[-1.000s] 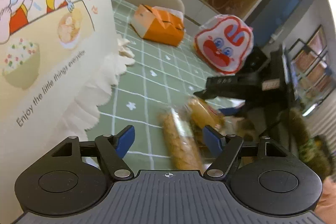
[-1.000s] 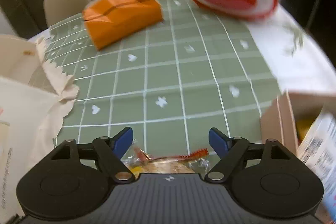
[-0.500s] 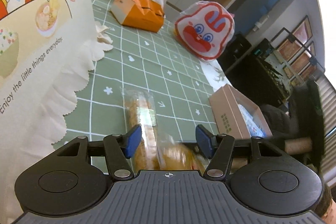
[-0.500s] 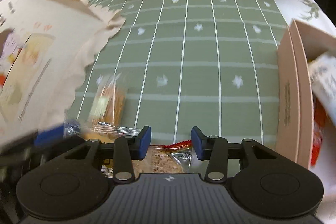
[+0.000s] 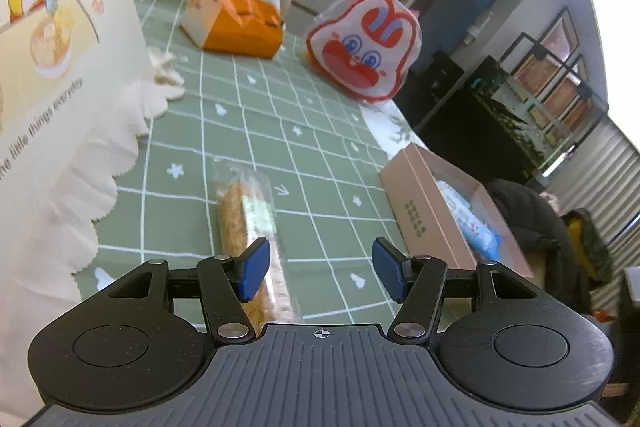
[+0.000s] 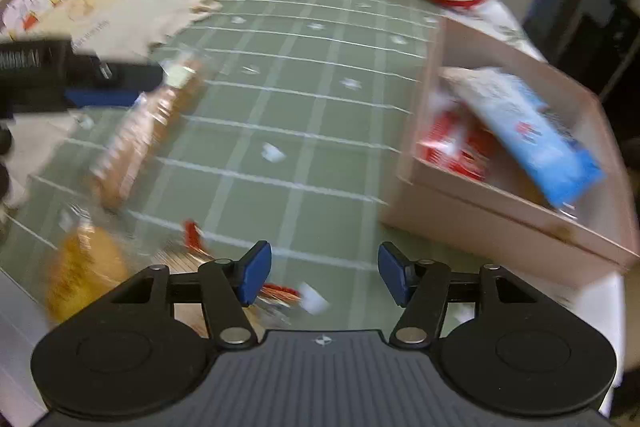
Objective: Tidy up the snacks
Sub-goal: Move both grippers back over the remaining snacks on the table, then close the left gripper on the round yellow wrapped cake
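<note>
Left on the green checked tablecloth (image 6: 320,131), from the left: a round golden bun in clear wrap (image 6: 84,267), a long wrapped crumb-coated bread stick (image 5: 244,223), a small red-edged packet (image 6: 276,293) by the left finger. Already packed in the pink cardboard box (image 6: 500,223) at right: a blue packet (image 6: 536,139) over red ones. Left gripper (image 5: 320,269) open, empty. Right gripper (image 6: 324,277) just reopening, gripping nothing.
</note>
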A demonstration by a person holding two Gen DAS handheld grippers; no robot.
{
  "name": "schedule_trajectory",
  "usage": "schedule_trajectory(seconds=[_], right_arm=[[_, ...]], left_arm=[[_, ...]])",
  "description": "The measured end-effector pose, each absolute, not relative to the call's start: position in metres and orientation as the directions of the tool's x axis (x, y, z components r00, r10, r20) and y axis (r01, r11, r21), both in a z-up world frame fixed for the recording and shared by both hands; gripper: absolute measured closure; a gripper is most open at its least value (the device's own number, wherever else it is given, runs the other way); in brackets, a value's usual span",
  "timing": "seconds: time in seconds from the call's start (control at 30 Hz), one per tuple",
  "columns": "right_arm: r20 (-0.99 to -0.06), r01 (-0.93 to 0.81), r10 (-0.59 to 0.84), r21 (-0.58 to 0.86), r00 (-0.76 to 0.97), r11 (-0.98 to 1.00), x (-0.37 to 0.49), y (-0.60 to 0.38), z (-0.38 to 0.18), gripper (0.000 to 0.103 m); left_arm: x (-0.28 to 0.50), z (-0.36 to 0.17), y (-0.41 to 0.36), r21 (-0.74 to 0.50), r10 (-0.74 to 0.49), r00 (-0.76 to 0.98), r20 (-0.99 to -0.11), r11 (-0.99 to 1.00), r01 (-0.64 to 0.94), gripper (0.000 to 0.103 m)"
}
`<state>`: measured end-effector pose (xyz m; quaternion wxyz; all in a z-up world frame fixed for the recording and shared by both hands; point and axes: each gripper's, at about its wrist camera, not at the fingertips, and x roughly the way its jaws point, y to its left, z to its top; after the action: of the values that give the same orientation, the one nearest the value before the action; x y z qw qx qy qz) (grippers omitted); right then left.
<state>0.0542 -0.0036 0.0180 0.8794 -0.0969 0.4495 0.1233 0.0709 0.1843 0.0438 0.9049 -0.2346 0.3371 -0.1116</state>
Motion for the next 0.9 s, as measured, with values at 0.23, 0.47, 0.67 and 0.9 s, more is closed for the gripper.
schedule_trajectory(seconds=[0.23,0.47,0.67,0.9], right_arm=[[-0.775,-0.343,0.275,0.08,0.569,0.936,0.002,-0.044,0.032,0.026],[-0.781,-0.522,0.402,0.115,0.479,0.845,-0.045,-0.008,0.006,0.022],[-0.73,-0.544,0.358,-0.022,0.582,0.839,-0.079,-0.002,-0.011,0.021],[-0.679,-0.352,0.218,-0.064,0.701,0.934,-0.089,-0.052,-0.016,0.021]], left_arm=[[0.01,0.056,0.152,-0.384,-0.357,0.726,-0.588,0.913,0.138,0.04],[-0.054,0.058,0.148,-0.319,-0.227,0.772,-0.594,0.947,0.033,0.04],[-0.075,0.05,0.127,-0.27,-0.192,0.77,-0.609,0.962,0.026,0.04],[-0.071,0.056,0.088,-0.287,-0.258,0.791,-0.554,0.952,0.109,0.04]])
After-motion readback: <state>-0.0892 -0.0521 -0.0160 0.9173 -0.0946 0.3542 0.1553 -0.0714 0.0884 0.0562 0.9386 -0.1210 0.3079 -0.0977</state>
